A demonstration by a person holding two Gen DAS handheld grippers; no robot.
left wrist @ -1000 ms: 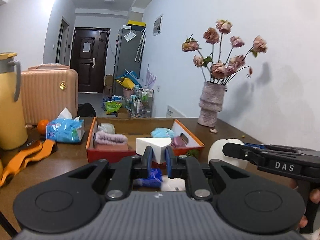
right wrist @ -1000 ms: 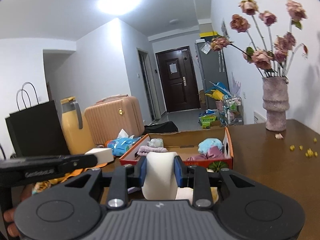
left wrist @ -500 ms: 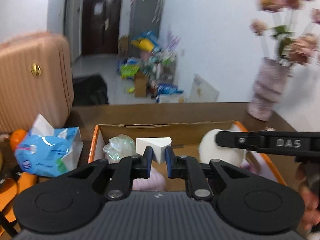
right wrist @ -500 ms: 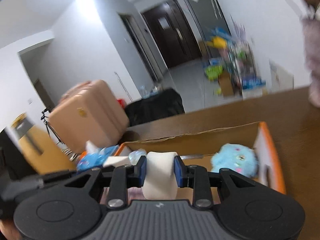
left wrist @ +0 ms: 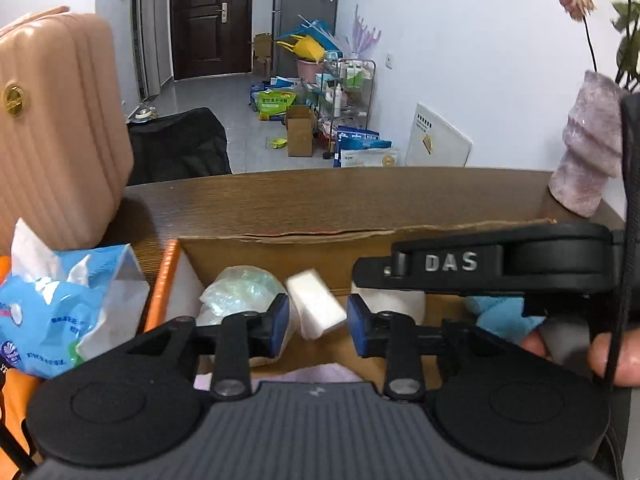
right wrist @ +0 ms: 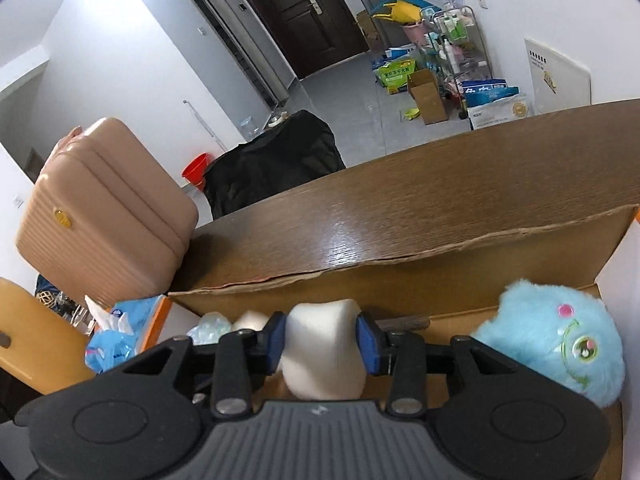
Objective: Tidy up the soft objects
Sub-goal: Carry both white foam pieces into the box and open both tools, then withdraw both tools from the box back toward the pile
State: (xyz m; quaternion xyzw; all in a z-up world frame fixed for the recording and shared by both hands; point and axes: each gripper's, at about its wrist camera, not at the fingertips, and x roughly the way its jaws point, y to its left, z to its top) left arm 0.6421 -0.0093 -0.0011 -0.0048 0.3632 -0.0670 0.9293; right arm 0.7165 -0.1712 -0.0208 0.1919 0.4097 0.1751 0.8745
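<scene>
My left gripper [left wrist: 318, 318] is open over the orange cardboard box [left wrist: 280, 246]. A white wedge sponge [left wrist: 316, 306] is loose and tilted between its blue pads, blurred. My right gripper [right wrist: 321, 342] is over the same box with a round white foam piece [right wrist: 324, 352] between its pads; the pads have spread and barely touch the foam. The right gripper's side [left wrist: 480, 266] crosses the left wrist view. In the box lie a crumpled clear bag [left wrist: 240, 290], a fluffy blue plush [right wrist: 560, 340] and a pink cloth [left wrist: 288, 374].
A blue tissue pack [left wrist: 60, 308] lies left of the box. A pink suitcase [left wrist: 52, 120] stands behind it. A purple vase [left wrist: 588, 152] stands at the table's far right. A yellow jug [right wrist: 28, 340] is at the left. The brown table [right wrist: 420, 200] extends beyond the box.
Both grippers moved forward and down over the box. The left gripper opened and let go of the white wedge sponge, which is dropping. The right gripper's jaws widened around the foam piece.
</scene>
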